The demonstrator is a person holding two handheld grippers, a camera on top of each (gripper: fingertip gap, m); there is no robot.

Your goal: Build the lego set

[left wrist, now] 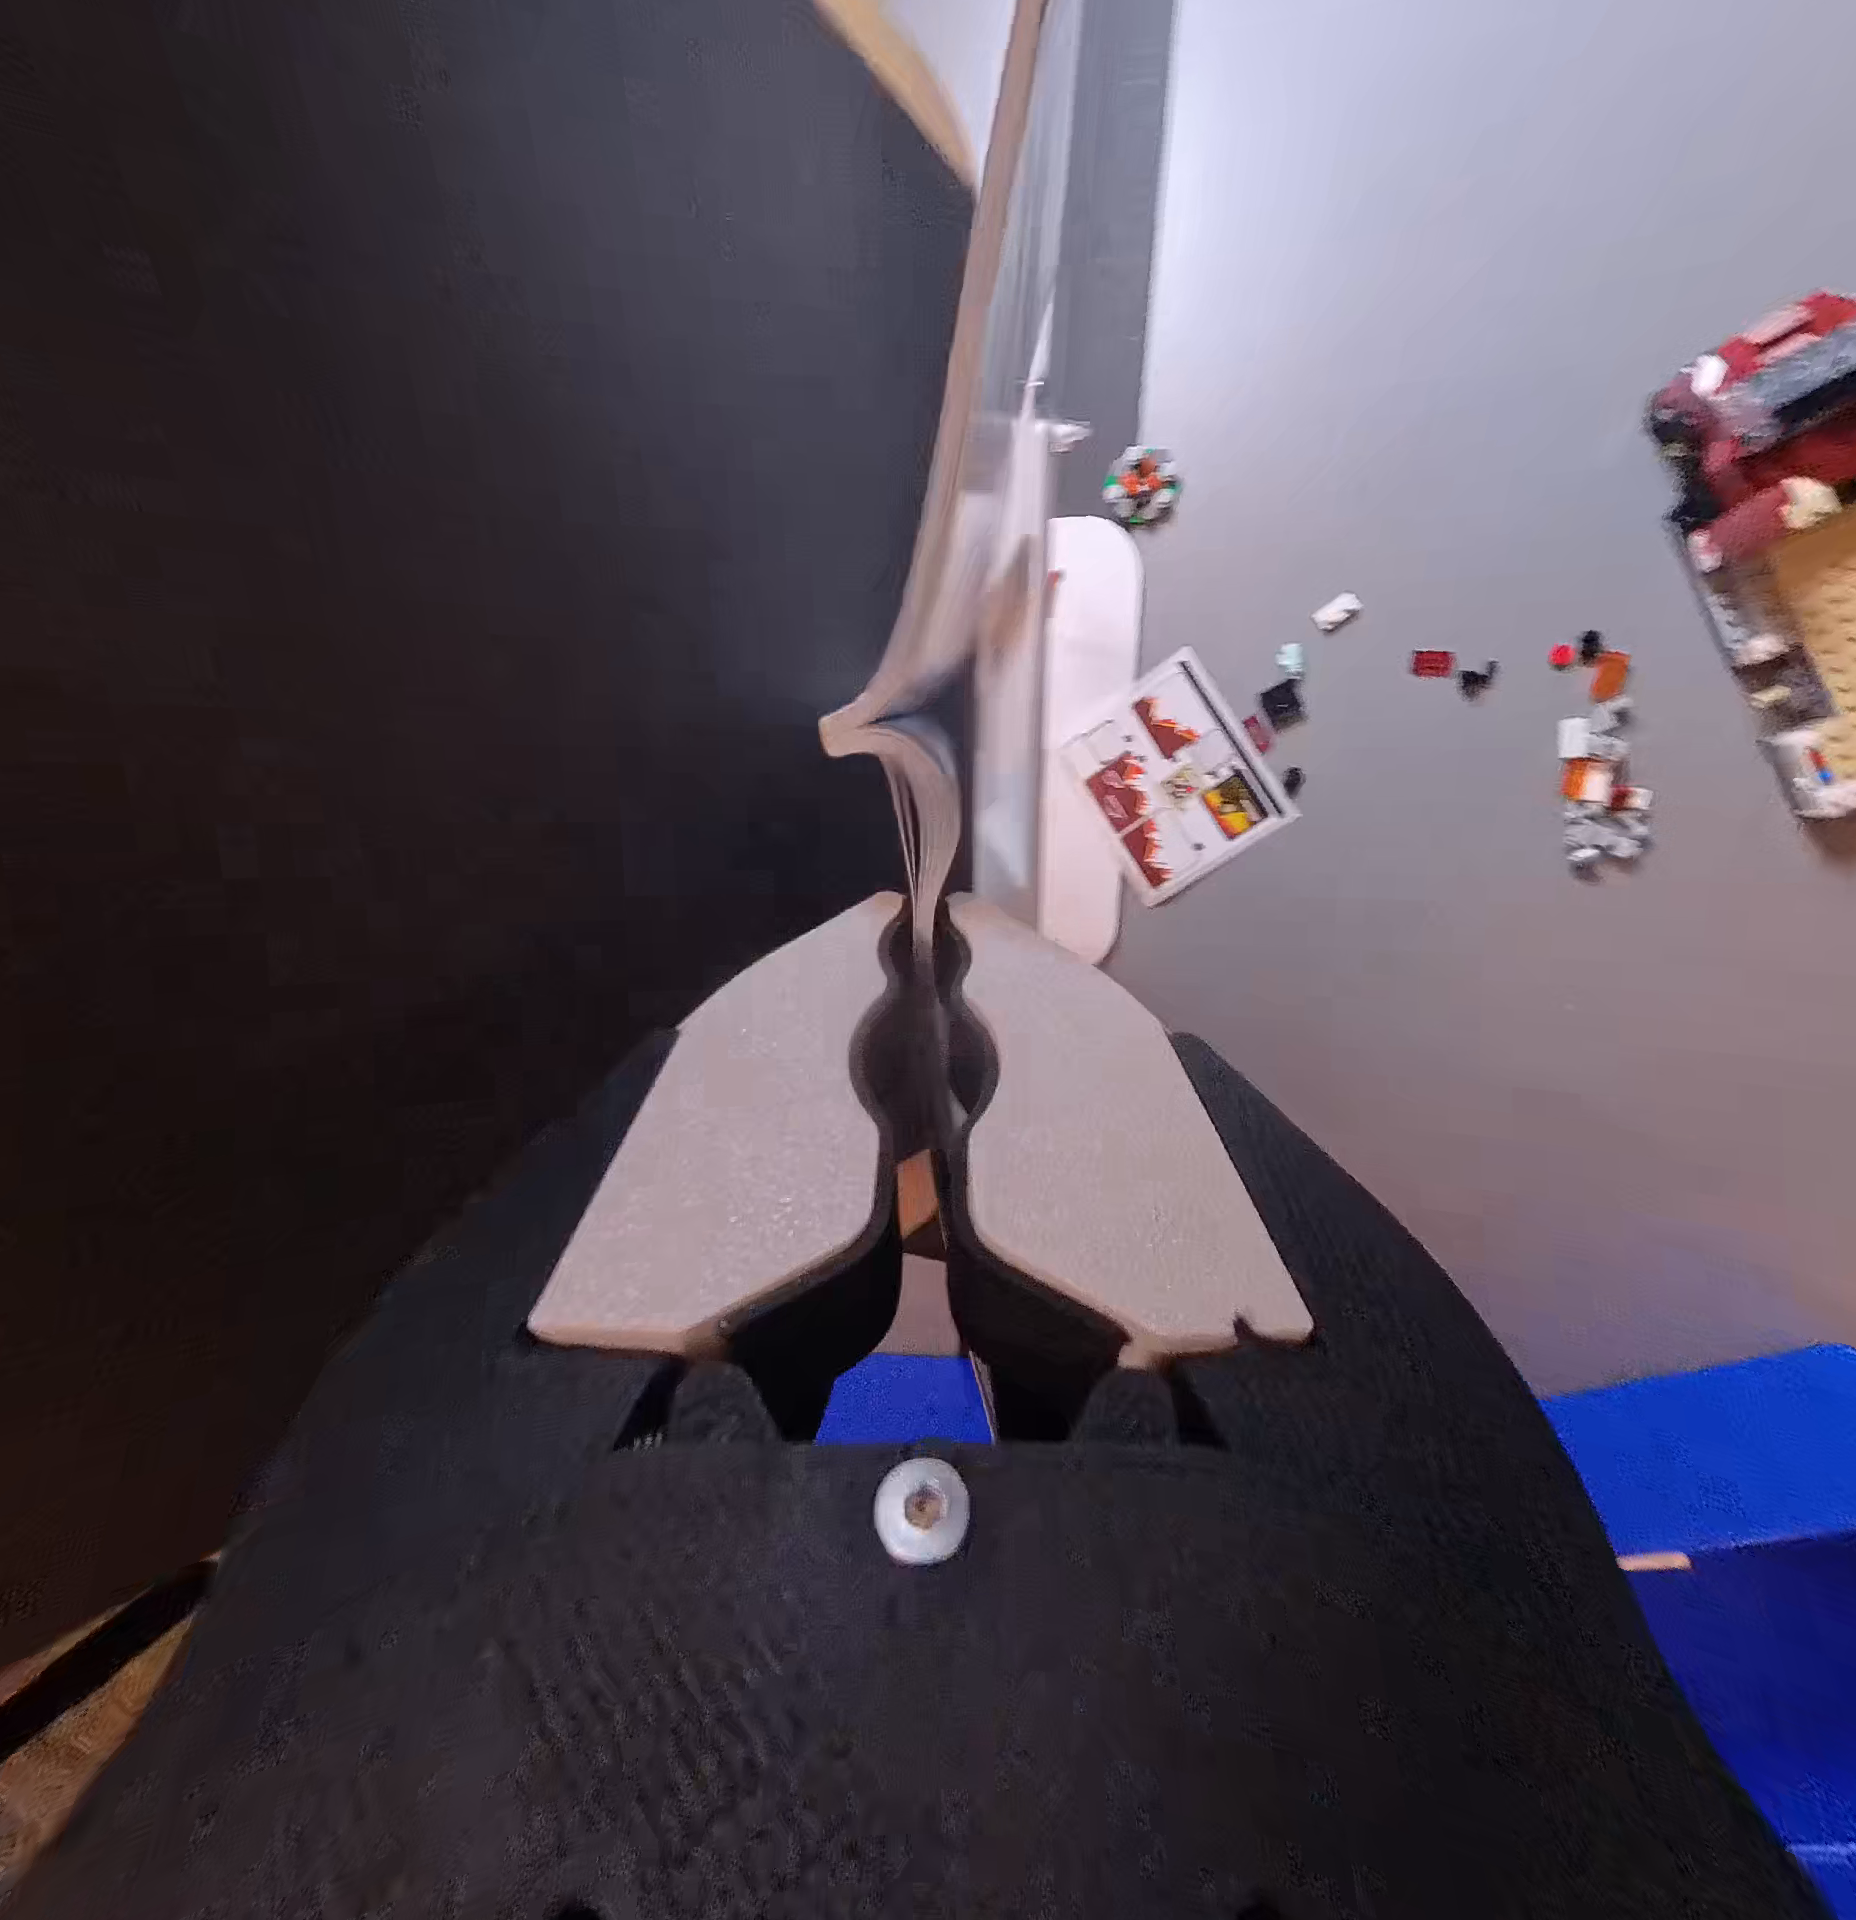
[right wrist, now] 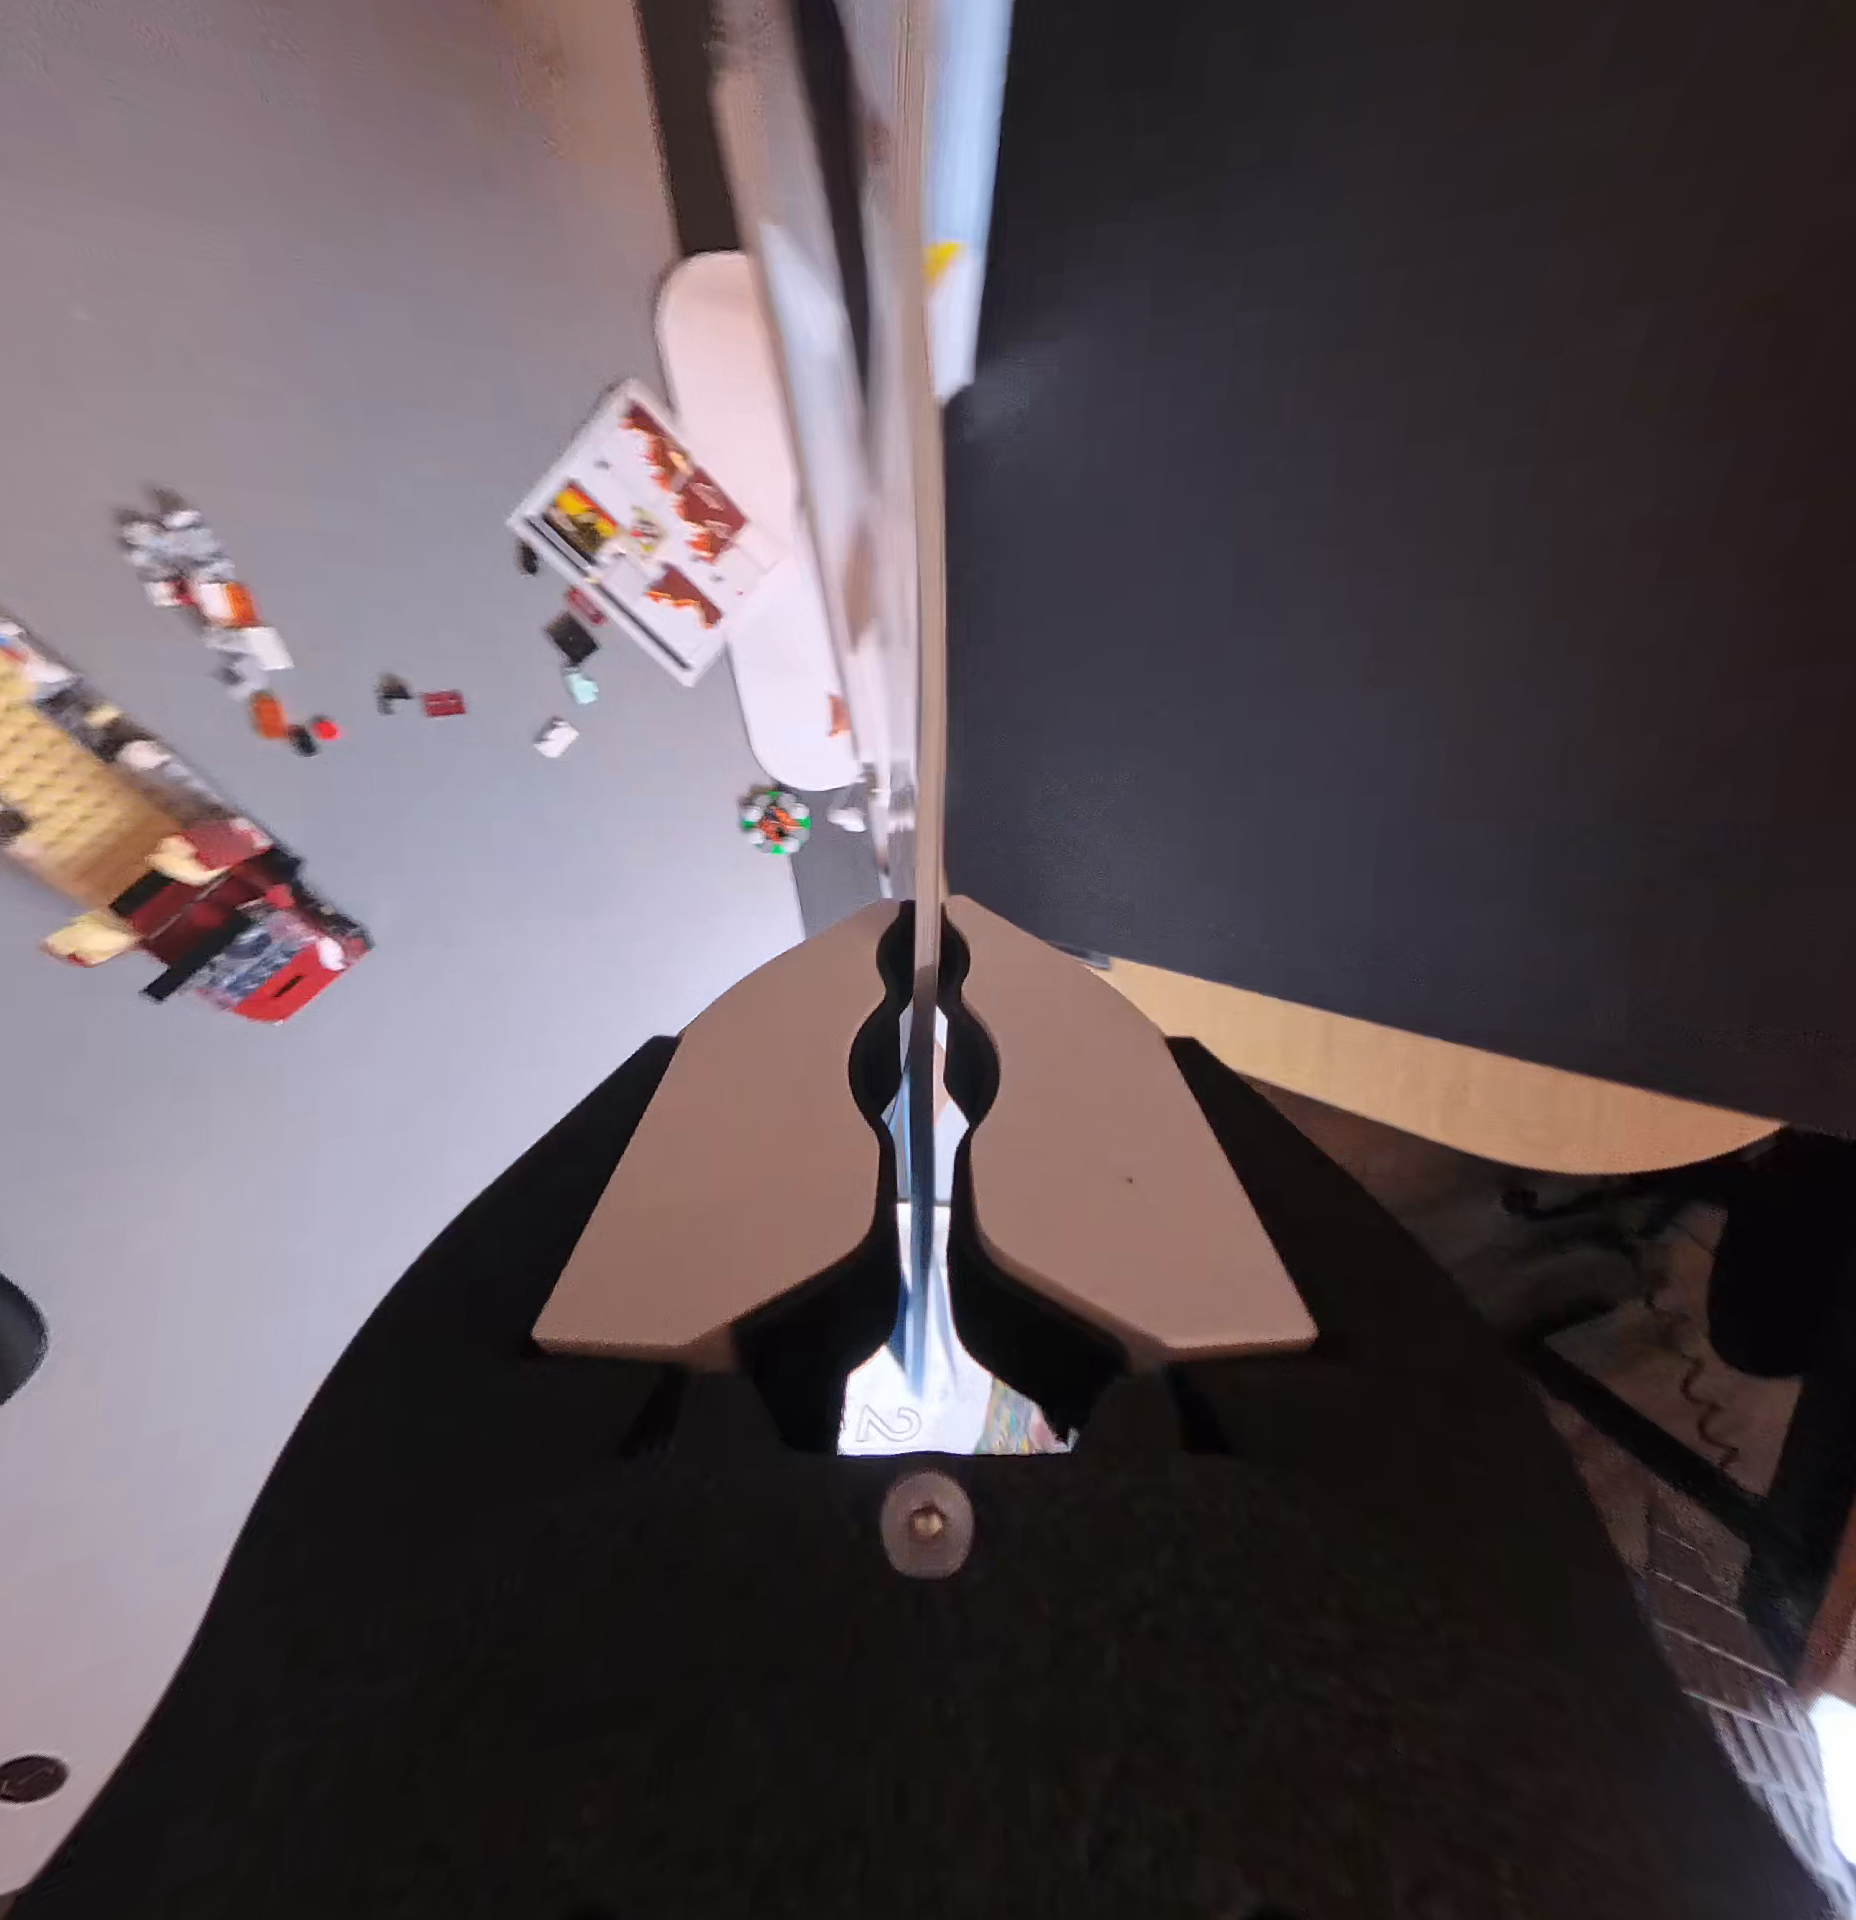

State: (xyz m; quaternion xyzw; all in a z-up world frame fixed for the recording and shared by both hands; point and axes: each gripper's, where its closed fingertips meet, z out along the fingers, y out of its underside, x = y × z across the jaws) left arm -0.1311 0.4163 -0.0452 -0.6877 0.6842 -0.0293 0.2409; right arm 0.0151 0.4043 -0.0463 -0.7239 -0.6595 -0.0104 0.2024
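table: pale grey top (left wrist: 1423, 312), light wood edge
panel: large black surface (left wrist: 436, 623) beside table
box: blue (left wrist: 1734, 1507), near edge
floor: dark patterned carpet (right wrist: 1651, 1299), coiled black cable

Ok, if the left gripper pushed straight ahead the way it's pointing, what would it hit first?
The instruction booklet. The left gripper is already shut on its page edges, so going forward would likely just push the booklet along.

Left wrist view: looks along its tan fingers, rolled sideways, close to the thin paper booklet (left wrist: 929, 790), grey table at right.
Right wrist view: same closeness, rolled oppositely, table at left.
Shared: white sticker sheet (left wrist: 1182, 774) (right wrist: 633, 530), loose bricks, red-and-tan lego build (left wrist: 1797, 540) (right wrist: 176, 883).
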